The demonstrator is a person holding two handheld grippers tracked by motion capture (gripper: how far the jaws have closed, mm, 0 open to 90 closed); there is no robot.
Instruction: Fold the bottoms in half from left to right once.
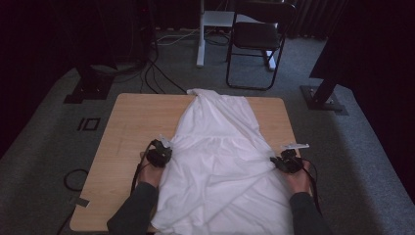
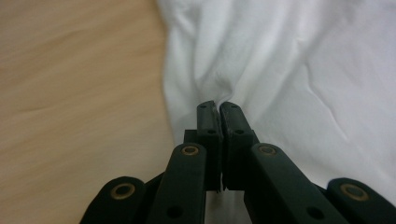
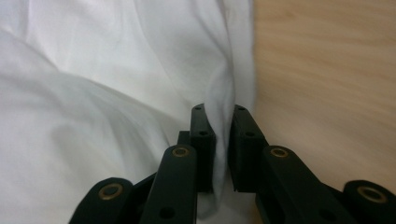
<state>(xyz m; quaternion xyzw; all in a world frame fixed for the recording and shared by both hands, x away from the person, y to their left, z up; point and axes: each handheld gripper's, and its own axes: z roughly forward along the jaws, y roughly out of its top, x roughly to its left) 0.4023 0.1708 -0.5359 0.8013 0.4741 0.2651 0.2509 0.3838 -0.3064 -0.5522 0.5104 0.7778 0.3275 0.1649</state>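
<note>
A white garment [image 1: 220, 147] lies spread along the wooden table [image 1: 132, 122], narrow at the far end and wide toward me. My left gripper [image 1: 165, 149] sits at the cloth's left edge. In the left gripper view its jaws stand almost together at the left gripper's tips [image 2: 218, 106], pinching a fold of the garment [image 2: 303, 70] beside bare table [image 2: 70, 93]. My right gripper [image 1: 281, 161] is at the cloth's right edge. The right gripper's tips [image 3: 218, 109] hold a thicker fold of the garment [image 3: 93, 93] between them, next to the table [image 3: 327, 70].
A black folding chair [image 1: 257, 39] and a white desk leg [image 1: 200, 34] stand on the carpet beyond the table. Cables [image 1: 161, 73] run across the floor at the back left. Dark stand bases [image 1: 88, 90] [image 1: 323, 100] flank the table's far corners.
</note>
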